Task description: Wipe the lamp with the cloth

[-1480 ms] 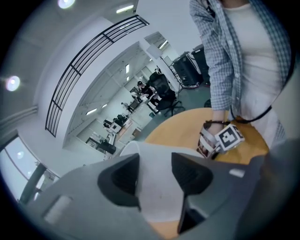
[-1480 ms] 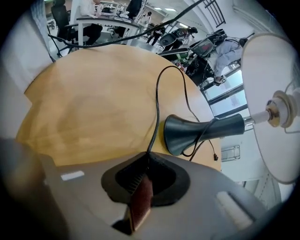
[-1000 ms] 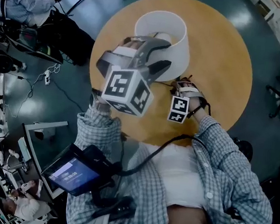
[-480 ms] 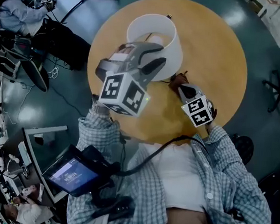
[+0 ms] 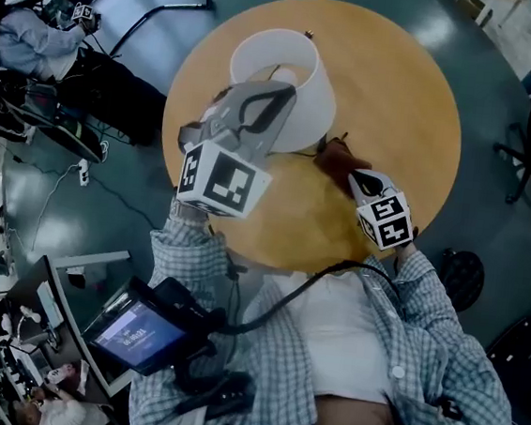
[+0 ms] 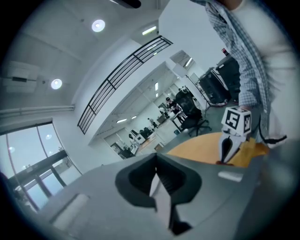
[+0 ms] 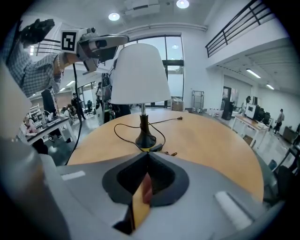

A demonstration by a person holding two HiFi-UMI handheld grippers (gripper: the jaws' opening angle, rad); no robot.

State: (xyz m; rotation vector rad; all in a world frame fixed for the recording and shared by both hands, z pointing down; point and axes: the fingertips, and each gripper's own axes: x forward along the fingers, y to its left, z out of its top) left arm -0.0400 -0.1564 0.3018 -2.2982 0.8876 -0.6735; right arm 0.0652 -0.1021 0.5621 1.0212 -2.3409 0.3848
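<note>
— Two claws, both clamped?
— Both: left gripper (image 6: 157, 180) pinching the upper rim of the lamp (image 7: 139, 75), right gripper (image 7: 145, 187) pinching the cloth (image 7: 139, 202).
— Whereabouts, the lamp?
— Upright on the round table (image 5: 409, 99), toward the far side. White tapered shade (image 5: 303, 83), black flared base (image 7: 146, 139), dark cord (image 7: 123, 130) looping beside the base and trailing over the wood.
— And the cloth?
— Yellow, reddish-brown at the jaws, hanging to the tabletop just beside the shade.
</note>
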